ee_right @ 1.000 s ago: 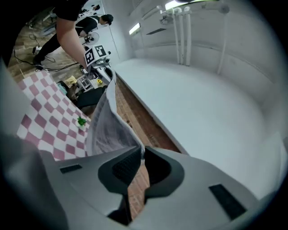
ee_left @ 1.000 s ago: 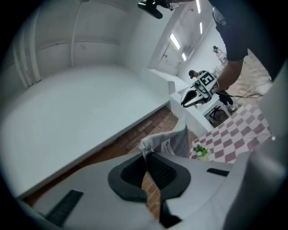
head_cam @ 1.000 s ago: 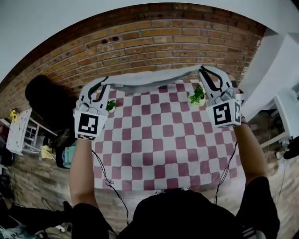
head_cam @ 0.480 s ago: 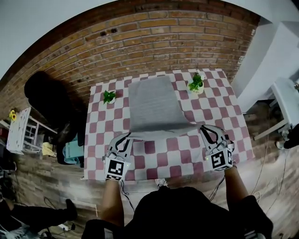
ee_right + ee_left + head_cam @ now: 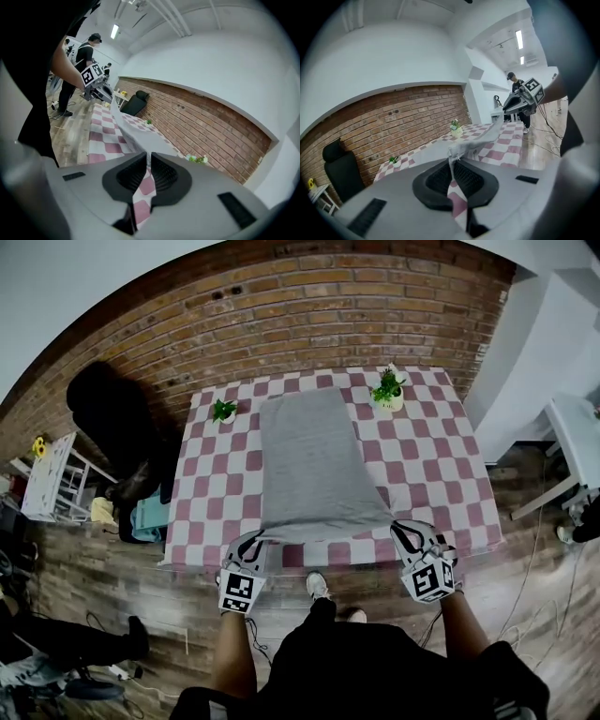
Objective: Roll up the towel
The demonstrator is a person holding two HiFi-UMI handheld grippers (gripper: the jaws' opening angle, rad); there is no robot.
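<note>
**A:** What's different from a second ago?

**B:** Back then the grey towel hung in the air, stretched between the two grippers above the far side of the table. Half a second ago it was coming down over the checked cloth. Now it lies spread lengthwise down the middle of the table. Its far end is at the far edge, between a potted plant toward the far left corner and a second potted plant toward the far right corner.

**A:** And the grippers?

**B:** Both have drawn back to the near edge without letting go. The left gripper has its jaws pressed together on the towel's near left corner, and its own view shows the cloth pinched between the pads. The right gripper is clamped the same way, with the near right corner caught in the thin slit between its jaws.

**A:** Is the near hem down on the table?

**B:** I can't tell. It runs taut between the two grippers, just inside the near edge, and may sit slightly raised.

**A:** So where does that leave the job?

**B:** I'd say the spreading is all but finished and no roll has begun. The next step would probably be to turn that near hem over and roll toward the far edge, keeping both sides even. The plants stand close to where the roll would end.
</note>
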